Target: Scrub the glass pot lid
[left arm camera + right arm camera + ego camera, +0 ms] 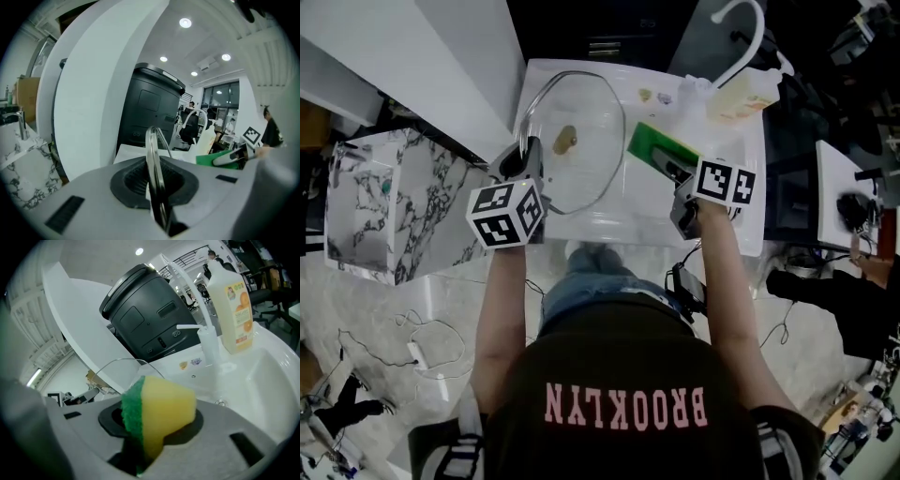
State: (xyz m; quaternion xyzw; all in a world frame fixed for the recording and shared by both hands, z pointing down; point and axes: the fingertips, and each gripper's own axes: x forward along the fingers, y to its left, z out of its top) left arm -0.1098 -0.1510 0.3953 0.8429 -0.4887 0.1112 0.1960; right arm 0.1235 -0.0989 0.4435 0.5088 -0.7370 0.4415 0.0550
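The left gripper (157, 190) is shut tight on the steel rim of the round, clear glass pot lid (152, 150), and the rim is seen edge-on, running straight ahead out of the jaws. In the head view, the lid (586, 98) is held by its near-left edge, and the disc spreads forward and to the right of that gripper (528, 157) over the white sink (752, 220).

The right gripper (150, 439) is closed on a yellow sponge with a green scouring face (161, 406), squeezed narrow between the jaws. From this gripper (675, 173) the lid lies to the left. The sponge (654, 142) sits just beside the lid's right rim, and contact cannot be made out. The green face is turned left, toward the glass (123, 373).

A leftward sweep of the right gripper across the glass appears to be what is called for. A pale dish-soap bottle (234, 305) stands ahead and to its right.
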